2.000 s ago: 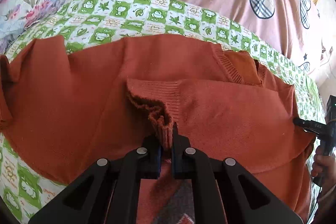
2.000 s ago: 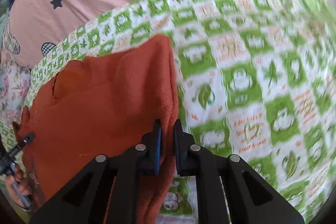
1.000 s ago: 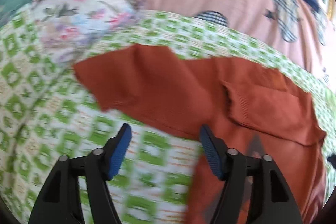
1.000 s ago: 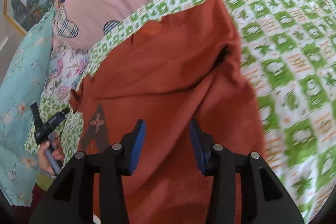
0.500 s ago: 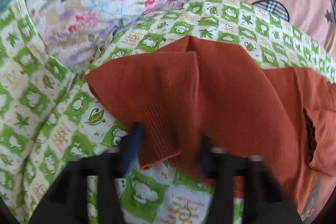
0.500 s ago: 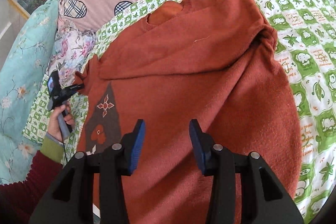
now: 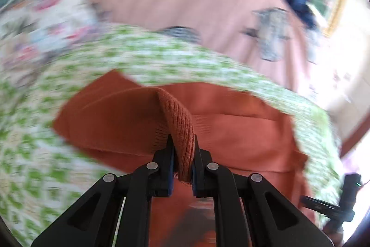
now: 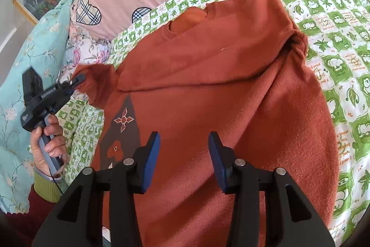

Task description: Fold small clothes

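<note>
The rust sweater lies spread on the green-checked bed. The left hand-held gripper pinches its ribbed sleeve cuff; the right hand-held gripper hovers wide open, empty. The thin pinch could slip, or the pull could drag the whole sweater askew.

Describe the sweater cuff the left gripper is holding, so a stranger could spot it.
On the green-checked bedspread lies a rust-orange sweater. At its left edge, the left gripper pinches the sleeve's ribbed cuff, the only raised part.
</note>
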`<state>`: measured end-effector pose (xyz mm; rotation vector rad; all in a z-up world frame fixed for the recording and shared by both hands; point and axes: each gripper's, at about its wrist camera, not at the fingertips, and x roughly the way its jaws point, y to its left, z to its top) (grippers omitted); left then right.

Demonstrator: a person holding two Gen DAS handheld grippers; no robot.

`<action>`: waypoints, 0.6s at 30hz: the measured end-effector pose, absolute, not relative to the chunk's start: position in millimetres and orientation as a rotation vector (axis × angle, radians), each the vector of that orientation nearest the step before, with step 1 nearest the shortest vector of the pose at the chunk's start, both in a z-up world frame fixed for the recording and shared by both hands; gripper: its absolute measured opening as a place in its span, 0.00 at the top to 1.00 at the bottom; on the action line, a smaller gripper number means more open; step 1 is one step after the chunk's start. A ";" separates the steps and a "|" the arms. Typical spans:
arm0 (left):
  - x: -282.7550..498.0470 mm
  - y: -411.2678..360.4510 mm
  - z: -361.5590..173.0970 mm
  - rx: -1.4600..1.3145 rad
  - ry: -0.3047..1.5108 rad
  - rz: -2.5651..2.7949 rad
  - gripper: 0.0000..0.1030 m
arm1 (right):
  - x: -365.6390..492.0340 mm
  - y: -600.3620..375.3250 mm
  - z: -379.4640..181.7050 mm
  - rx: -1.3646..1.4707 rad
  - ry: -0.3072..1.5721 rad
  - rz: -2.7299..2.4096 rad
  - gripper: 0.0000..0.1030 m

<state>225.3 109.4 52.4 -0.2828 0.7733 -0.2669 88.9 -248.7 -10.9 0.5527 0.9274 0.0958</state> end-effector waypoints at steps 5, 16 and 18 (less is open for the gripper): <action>243.8 11.3 59.5 -0.266 0.795 -0.478 0.91 | 78.5 -265.0 -11.3 0.582 0.917 0.059 0.56; 292.6 -115.9 -20.4 -0.159 1.005 -0.540 0.81 | 72.6 -292.7 -8.5 0.602 0.902 -0.006 0.56; 284.6 -108.3 -22.6 -0.188 1.008 -0.564 0.63 | 81.0 -291.1 -9.0 0.596 0.906 0.004 0.52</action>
